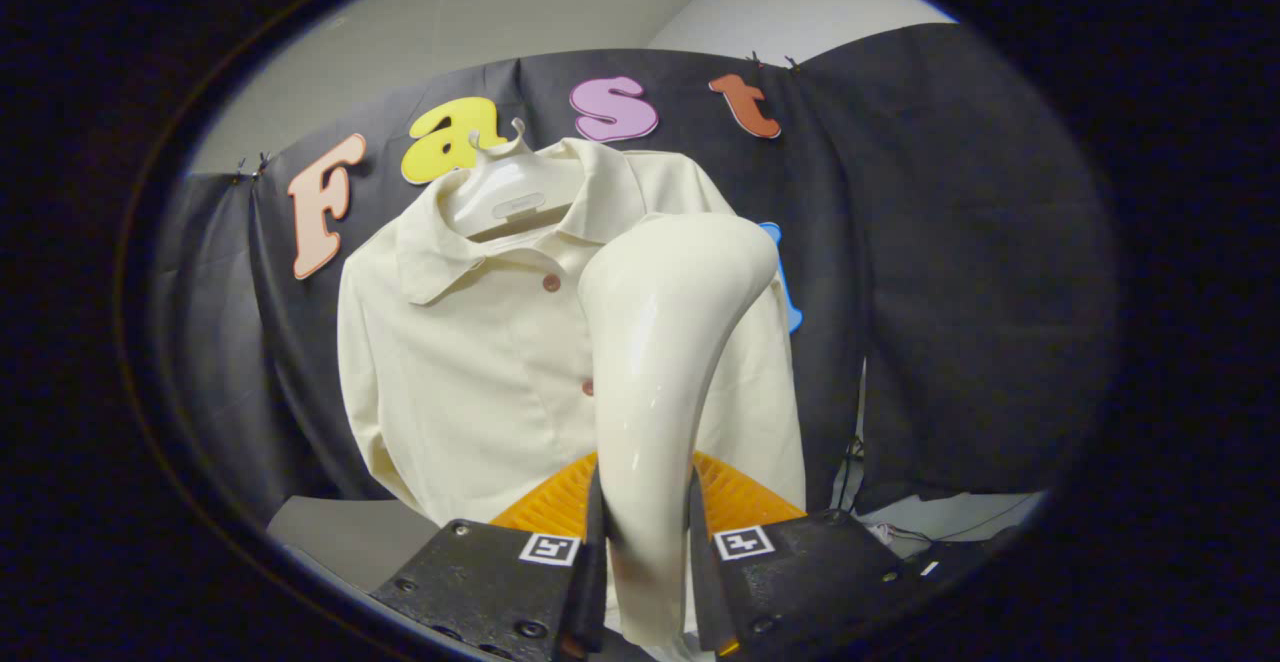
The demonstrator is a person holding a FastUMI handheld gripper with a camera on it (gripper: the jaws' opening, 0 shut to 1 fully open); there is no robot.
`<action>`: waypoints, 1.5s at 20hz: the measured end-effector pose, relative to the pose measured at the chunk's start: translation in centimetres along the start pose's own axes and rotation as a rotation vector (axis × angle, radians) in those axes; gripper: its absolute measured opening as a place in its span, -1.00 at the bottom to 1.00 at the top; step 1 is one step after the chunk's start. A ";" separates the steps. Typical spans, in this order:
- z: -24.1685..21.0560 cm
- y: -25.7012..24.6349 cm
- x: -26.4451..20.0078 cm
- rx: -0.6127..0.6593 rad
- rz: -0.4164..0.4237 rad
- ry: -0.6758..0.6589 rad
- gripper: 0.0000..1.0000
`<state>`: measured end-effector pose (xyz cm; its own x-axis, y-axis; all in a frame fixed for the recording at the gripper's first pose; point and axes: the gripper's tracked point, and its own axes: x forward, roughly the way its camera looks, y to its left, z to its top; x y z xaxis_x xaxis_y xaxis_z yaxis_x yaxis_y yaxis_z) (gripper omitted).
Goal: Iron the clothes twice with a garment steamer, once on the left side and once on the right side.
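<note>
Jaws [645, 552]: clenched on garment steamer [665, 362] handle, long axis upright, head curving right. Shirt [470, 362]: hanging on hanger [510, 192] just beyond, steamer head before its right half; left half uncovered.

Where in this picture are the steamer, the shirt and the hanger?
Garment steamer [655, 362]: gripper view, on its glossy handle, clamped between the fingers.
Shirt [460, 372]: gripper view, on its front panel beyond the steamer.
Hanger [510, 192]: gripper view, on its broad body inside the collar.
</note>
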<state>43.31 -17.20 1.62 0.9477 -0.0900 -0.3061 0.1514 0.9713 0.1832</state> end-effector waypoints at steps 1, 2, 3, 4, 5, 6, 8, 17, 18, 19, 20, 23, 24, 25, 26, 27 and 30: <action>0.1 0.2 1.1 0.012 0.001 -0.007 -0.31; 0.0 0.4 1.9 0.015 0.014 -0.006 -0.31; 0.0 0.5 2.5 0.007 0.021 -0.006 -0.31; 0.2 0.4 3.1 0.002 0.024 -0.014 -0.31; 0.5 0.3 3.6 0.016 0.029 -0.021 -0.30; 0.7 0.5 4.2 0.028 0.042 -0.021 -0.30; 0.5 0.2 5.2 0.038 0.050 -0.023 -0.28; -5.2 -1.7 7.3 0.148 0.238 0.031 -0.28; -6.4 -2.2 7.2 0.150 0.250 0.049 -0.28; -7.7 -2.5 7.2 0.143 0.256 0.071 -0.28; -9.1 -2.8 7.3 0.132 0.259 0.099 -0.28; -12.6 -3.9 7.1 0.084 0.258 0.153 -0.28; -13.8 -4.3 7.0 0.077 0.263 0.170 -0.28; -14.9 -4.7 7.0 0.079 0.266 0.184 -0.28; -16.0 -5.0 6.9 0.088 0.270 0.197 -0.28; -17.1 -5.3 6.8 0.096 0.273 0.208 -0.28; -20.2 -6.4 6.2 0.116 0.289 0.244 -0.28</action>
<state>42.57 -19.49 -20.30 0.8633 0.2524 -0.4371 -0.0683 0.9164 0.3943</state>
